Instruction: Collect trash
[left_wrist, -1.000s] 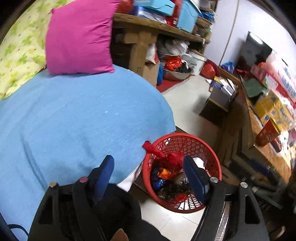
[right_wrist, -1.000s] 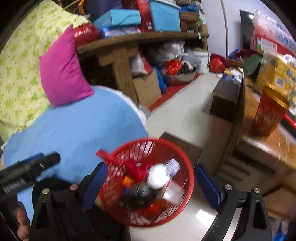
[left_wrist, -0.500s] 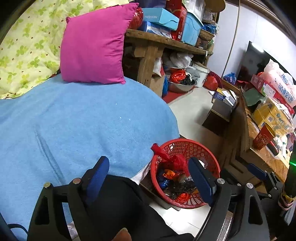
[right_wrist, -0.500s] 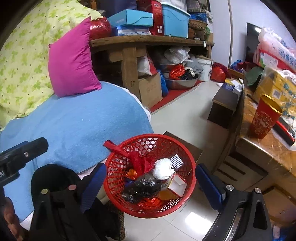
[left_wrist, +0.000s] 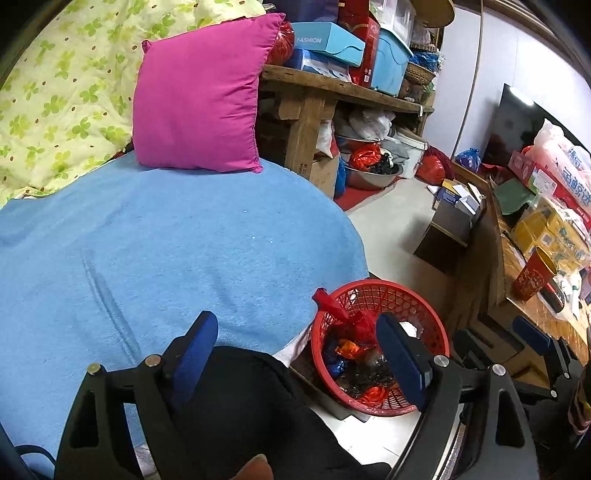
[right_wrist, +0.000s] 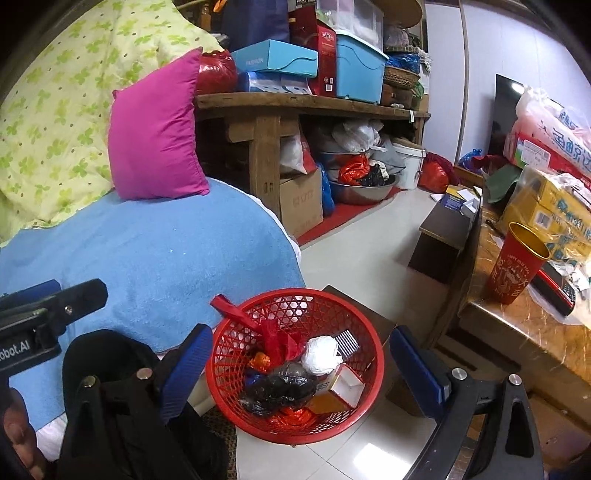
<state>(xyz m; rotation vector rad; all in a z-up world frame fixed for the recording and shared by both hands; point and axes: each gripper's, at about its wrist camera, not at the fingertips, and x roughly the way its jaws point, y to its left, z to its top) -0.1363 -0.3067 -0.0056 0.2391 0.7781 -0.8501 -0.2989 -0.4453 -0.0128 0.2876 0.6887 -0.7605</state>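
Fingers (left_wrist: 400, 363) first: the blue pads on the left gripper (left_wrist: 295, 358) are spread wide with nothing between them, and they've just been opening a bit more. The right gripper (right_wrist: 303, 373) has its blue fingers (right_wrist: 417, 373) spread wide too, also gripping nothing.

The round red plastic mesh trash basket (right_wrist: 354, 321) sits on the pale tiled floor (right_wrist: 369, 236), around 6 o'clock in the right wrist view and closer to 4 o'clock in the left one (left_wrist: 424, 306). It's right beside the edge of the bed with the light blue towelling cover (left_wrist: 166, 240). Inside it: a red plastic bag (right_wrist: 273, 339) poking up over the rim at about 10 o'clock of the basket, a crumpled white wad (right_wrist: 321, 352) near the middle, a scrunched black plastic bag (right_wrist: 280, 387), a small open white box (right_wrist: 347, 382) and some orange and red wrappers at the bottom.

A square magenta cushion (left_wrist: 199, 99) leans upright at the head of the bed, at 11 o'clock. Over at 3 o'clock there's a wooden surface (right_wrist: 524, 332) with a tall red and gold paper cup (right_wrist: 515, 266) standing on it, well apart from the basket. Something black lies on the bed edge under the left gripper, can't tell what it is.
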